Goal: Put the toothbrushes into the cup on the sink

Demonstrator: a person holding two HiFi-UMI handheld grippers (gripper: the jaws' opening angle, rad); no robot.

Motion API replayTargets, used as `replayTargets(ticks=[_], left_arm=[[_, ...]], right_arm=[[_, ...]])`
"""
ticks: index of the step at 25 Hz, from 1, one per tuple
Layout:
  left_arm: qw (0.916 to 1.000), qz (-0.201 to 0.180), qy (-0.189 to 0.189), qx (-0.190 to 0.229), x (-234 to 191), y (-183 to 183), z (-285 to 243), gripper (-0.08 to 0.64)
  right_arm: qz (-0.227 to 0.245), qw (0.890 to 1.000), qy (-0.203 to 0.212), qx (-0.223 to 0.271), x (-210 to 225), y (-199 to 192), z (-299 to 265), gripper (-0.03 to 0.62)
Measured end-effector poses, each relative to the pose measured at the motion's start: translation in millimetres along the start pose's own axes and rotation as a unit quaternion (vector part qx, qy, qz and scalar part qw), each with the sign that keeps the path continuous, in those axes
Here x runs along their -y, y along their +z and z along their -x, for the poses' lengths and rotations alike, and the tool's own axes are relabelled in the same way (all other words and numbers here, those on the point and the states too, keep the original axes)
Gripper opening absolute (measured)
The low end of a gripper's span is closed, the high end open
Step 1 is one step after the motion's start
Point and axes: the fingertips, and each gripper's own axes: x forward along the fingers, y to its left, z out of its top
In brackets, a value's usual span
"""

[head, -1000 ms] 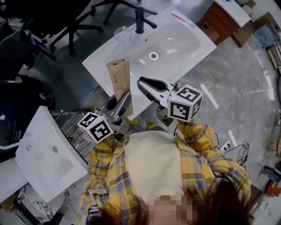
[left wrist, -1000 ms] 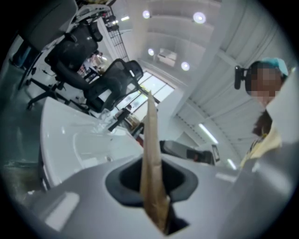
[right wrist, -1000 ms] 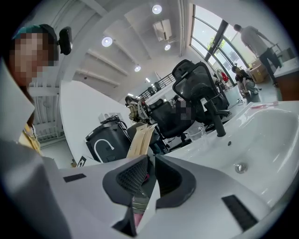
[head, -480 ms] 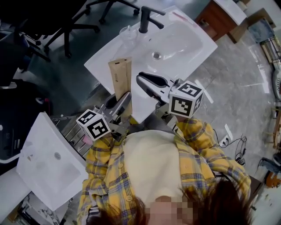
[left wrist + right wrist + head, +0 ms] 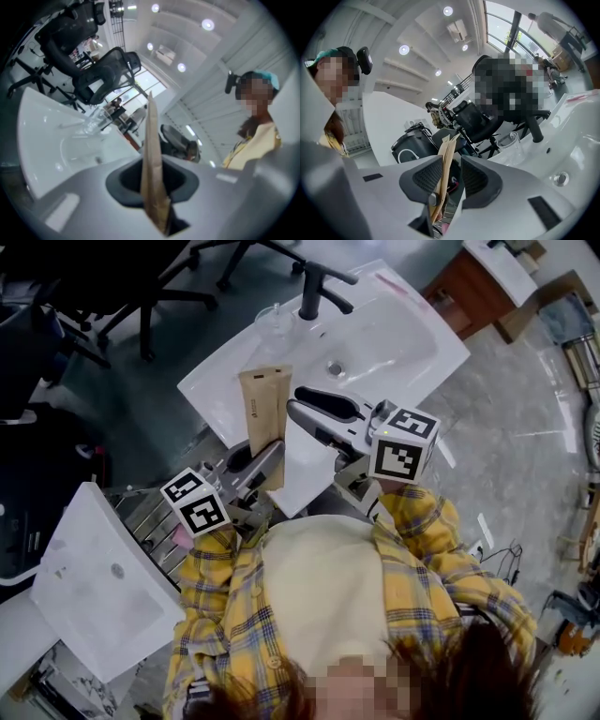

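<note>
Brown paper packet (image 5: 262, 404) held at the sink's (image 5: 403, 343) near rim.
Head view: the left gripper (image 5: 270, 448) clamps the packet upright, and the right gripper (image 5: 293, 399) gapes just beside it. Left gripper view: jaws pinched on the packet, seen edge-on. Right gripper view: jaws apart, the packet seemingly between them. The cup (image 5: 510, 143) stands on the sink beside the tap (image 5: 534, 129).

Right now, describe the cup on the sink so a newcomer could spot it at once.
Find the white sink in front of the person, then the black faucet at its far edge. The cup stands on the rim just left of that faucet in the head view. It alone is see-through, unlike the brown packet clamped upright in the left gripper.
</note>
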Motion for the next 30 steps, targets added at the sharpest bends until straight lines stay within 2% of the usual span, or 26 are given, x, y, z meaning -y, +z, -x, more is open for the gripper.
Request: replayTargets(ticks=[4,8,11,22,30], left_arm=[[1.0000,-0.006,-0.007,-0.001,4.8,6.5,-27.8,0.054],[0.9992,0.003,-0.039,0.003,16.8,8.1,-40.6,0.054],[0.9983,0.013,-0.057,0.008,22.1,7.5,-42.3,0.054],[0.9969,0.034,-0.070,0.011,22.4,11.0,-49.4,0.054],[0.9981,0.024,-0.054,0.017,16.5,11.9,-51.6,0.060]], right_arm=[[-0.014,0.998,0.060,-0.007,10.2,23.2,7.5,0.084],[-0.014,0.992,0.120,-0.023,6.2,34.1,11.0,0.083],[-0.029,0.988,0.148,-0.020,5.7,38.6,12.5,0.083],[-0.046,0.979,0.197,-0.032,10.4,45.1,10.0,0.065],[-0.037,0.982,0.181,-0.028,16.3,44.8,7.6,0.032]])
